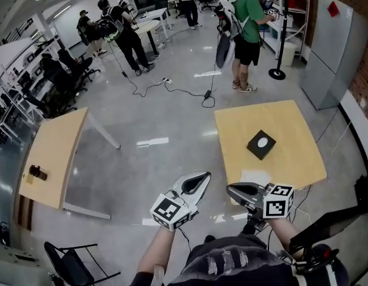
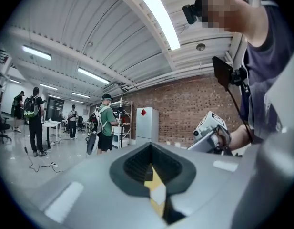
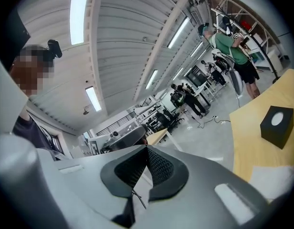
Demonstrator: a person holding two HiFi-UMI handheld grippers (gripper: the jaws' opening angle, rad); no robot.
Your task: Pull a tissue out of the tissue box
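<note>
1. Tissue box [image 1: 261, 145]: a small black cube with an oval opening on top that shows white. It stands alone near the middle of the square table [image 1: 291, 118], at about 1 o'clock from the right gripper [image 1: 231, 189]. In the right gripper view the box [image 3: 279, 125] shows matte, sharp-edged faces.
2. White sheet [image 1: 254, 176]: thin, flat and pale. It lies on the table at 6 o'clock from the box, close to the near edge and apart from the box.
3. The table has a smooth, light wood top with rounded corners.
4. Right gripper: grey shell, dark ribbed pads [image 3: 158, 168] pressed together at the tip with nothing between them. It is off the table's near edge and clear of the box.
5. Left gripper [image 1: 204, 177]: same build, jaws pressed together and empty. It is at 9 o'clock from the right gripper, over the floor [image 1: 160, 112].
6. A cube with square black-and-white markers [image 1: 170, 210] sits on each gripper.
7. The floor is glossy grey with light reflections.
8. A second wood-topped table [image 1: 52, 154] is at 9 o'clock in the head view.
9. A person in a green shirt [image 1: 246, 16] stands at 12 o'clock.
</note>
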